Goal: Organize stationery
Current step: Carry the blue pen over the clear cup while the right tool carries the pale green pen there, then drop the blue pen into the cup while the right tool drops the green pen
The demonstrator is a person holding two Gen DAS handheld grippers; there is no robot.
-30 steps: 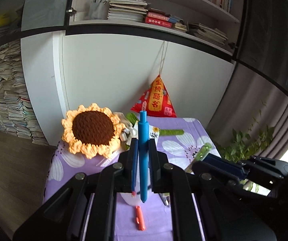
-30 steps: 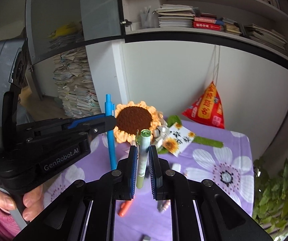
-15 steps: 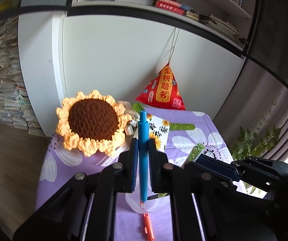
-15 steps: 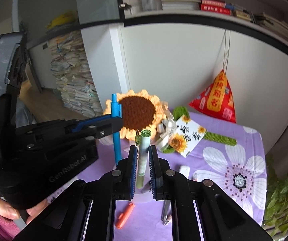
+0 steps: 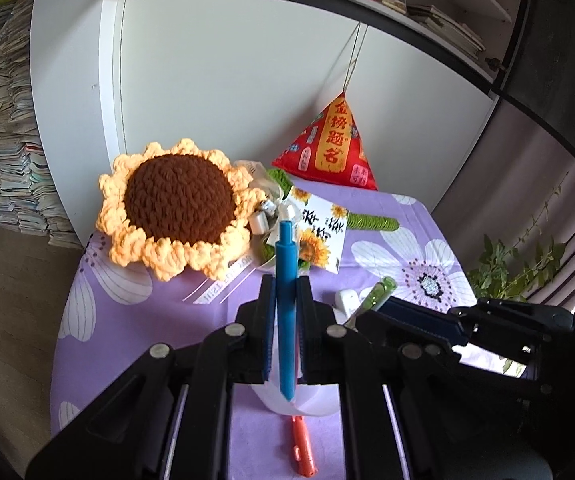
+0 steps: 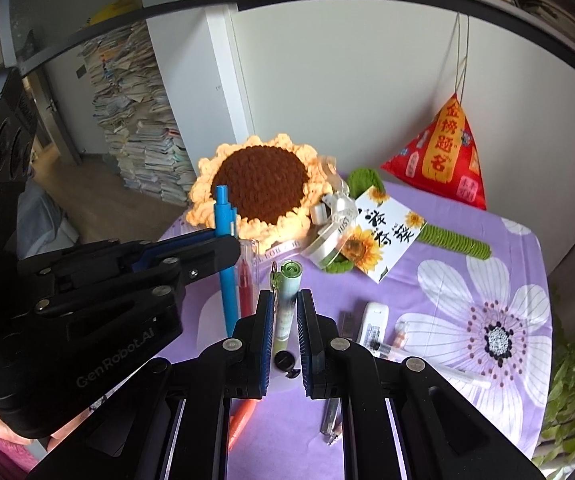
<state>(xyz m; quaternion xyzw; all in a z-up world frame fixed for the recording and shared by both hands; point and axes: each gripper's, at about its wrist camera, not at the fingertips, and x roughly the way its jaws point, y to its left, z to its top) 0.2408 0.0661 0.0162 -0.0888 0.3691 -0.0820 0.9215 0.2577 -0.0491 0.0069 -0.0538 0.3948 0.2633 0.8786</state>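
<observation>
left gripper (image 5: 286, 320) clamped on an upright blue pen (image 5: 286, 304), its tip over a clear cup (image 5: 311, 400) on the purple flowered table (image 5: 135, 320). right gripper (image 6: 285, 320) clamped on a green pen (image 6: 287, 300), also upright, just right of the blue one. orange pen (image 5: 302, 444) lies flat near the cup. crochet sunflower (image 5: 175, 208) and red pouch (image 5: 333, 144) sit at the table's far side.

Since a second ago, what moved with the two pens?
Both grippers tipped down and in toward the clear cup, so more of the purple table shows. The left gripper still clamps the blue pen; the right gripper still clamps the green pen. Nothing was let go. The sunflower stayed put.
</observation>
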